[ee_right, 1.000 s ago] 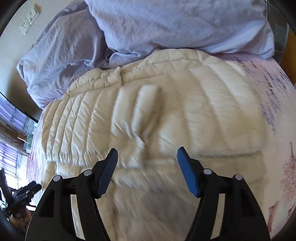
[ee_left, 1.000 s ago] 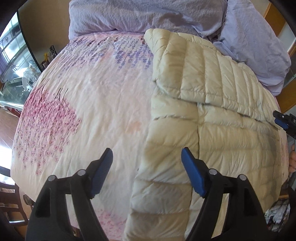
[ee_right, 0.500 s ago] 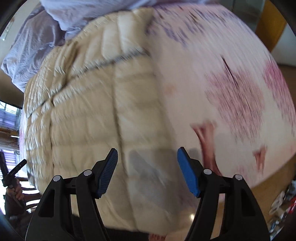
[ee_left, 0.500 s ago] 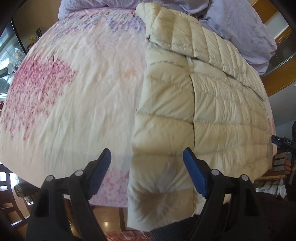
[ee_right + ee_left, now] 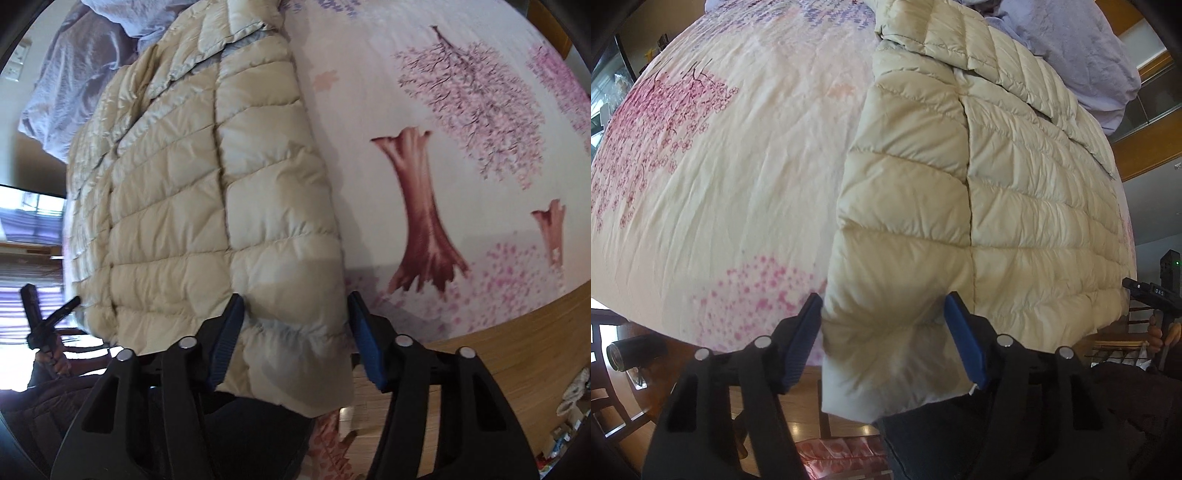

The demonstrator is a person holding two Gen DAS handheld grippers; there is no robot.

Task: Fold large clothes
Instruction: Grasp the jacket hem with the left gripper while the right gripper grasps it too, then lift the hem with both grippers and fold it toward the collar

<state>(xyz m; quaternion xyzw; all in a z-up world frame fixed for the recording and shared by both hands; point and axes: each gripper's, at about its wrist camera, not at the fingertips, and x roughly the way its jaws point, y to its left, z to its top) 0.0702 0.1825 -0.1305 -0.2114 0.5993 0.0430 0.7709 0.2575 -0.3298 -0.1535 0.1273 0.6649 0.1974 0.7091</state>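
1. Your cream quilted down jacket [image 5: 1015, 177] lies flat on the bed, on the sheet [image 5: 731, 155] printed with pink blossom trees; its hem hangs over the near edge of the bed.
2. Your left hand-held gripper [image 5: 882, 325] straddles one hem corner of the jacket. Its jaws are closing, with the padded fabric between the 2 blue pads; the left pad [image 5: 803, 339] is at the jacket's side edge and the right pad [image 5: 964, 343] lies against the quilting. You cannot yet call this a firm pinch, since the fabric does not look squeezed.
3. Your right hand-held gripper [image 5: 295, 325] straddles the other hem corner in the same way. Its jaws are closing too, with the corner between the pads and the right pad [image 5: 364, 339] just off the jacket's edge.
4. Both grippers point steeply down at the bed edge.
5. In the left wrist view, your right hand [image 5: 1156, 332] and its tool show at the far right, beyond the jacket's hem.
6. In the right wrist view, your left hand [image 5: 51, 354] shows at the far left.
7. A lilac duvet [image 5: 1082, 48] is bunched at the head of the bed, touching the jacket's collar end.
8. Wooden floor [image 5: 509, 362] shows below the bed edge.
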